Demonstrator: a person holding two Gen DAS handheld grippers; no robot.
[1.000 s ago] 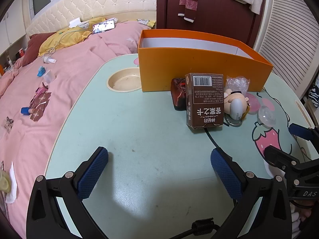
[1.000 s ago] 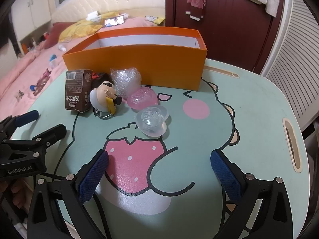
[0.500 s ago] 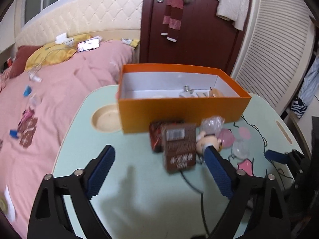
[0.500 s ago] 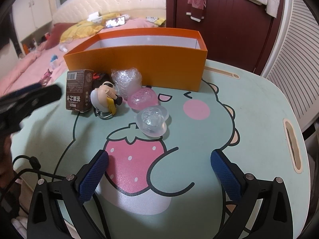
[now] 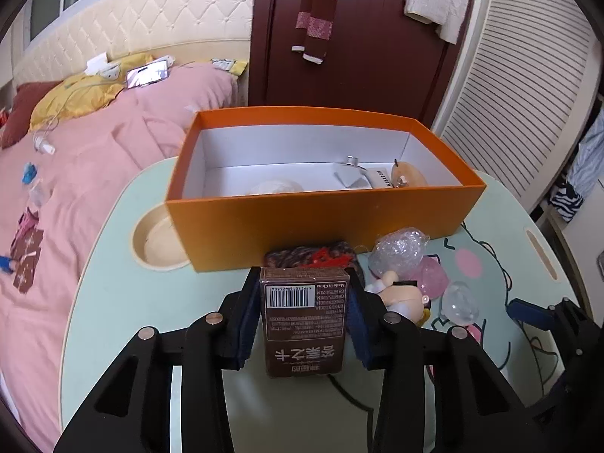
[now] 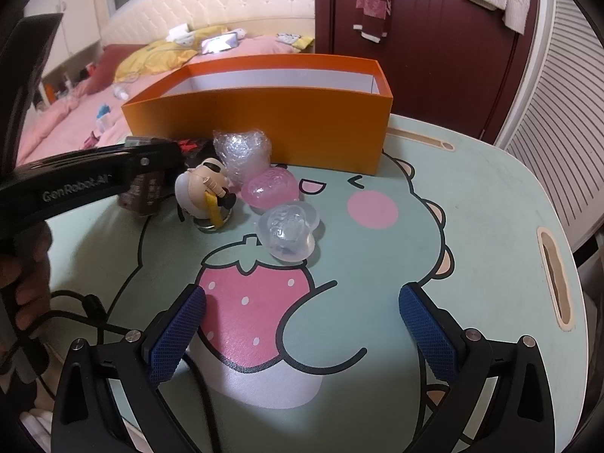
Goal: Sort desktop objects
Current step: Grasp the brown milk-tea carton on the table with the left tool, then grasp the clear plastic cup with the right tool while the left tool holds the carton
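Orange box (image 5: pixel 317 226), open top, white inside, sits at far side of the mint worktop (image 5: pixel 124 302). Inside it, seen from left wrist cam: a pale rounded thing (image 5: pixel 275 187) near the front wall, partly hidden; a small metal item w/ ring (image 5: pixel 351 171) toward the right; a white labelled piece (image 5: pixel 381 179) next to it; a tan rounded wooden-looking thing (image 5: pixel 409 175) at the right end. Left part of the box floor is bare. Round recess in the worktop (image 5: pixel 158 241) just left of the box, part behind its corner; nothing seen in it.

Brown card box (image 5: pixel 304 321) w/ barcode stands upright, long axis vertical, barcode end up, print upside down to the cam. It's just in front of the orange box, w/ a dark red-patterned pack (image 5: pixel 313 256) between them. Whether its base is on the worktop or lifted: can't tell.

Left claw (image 5: pixel 302 324): jaws closing, blue pads (image 5: pixel 245 324) against both narrow sides of the card box, gripping it.

Right claw (image 6: pixel 302 334): wide open, nothing between pads, over the strawberry print (image 6: pixel 256 313).

Right of the card box: bubble-wrap bundle (image 6: pixel 241 151), small figurine (image 6: pixel 205 192), pink jelly-like piece (image 6: pixel 271 188), clear one (image 6: pixel 288 232), close together.
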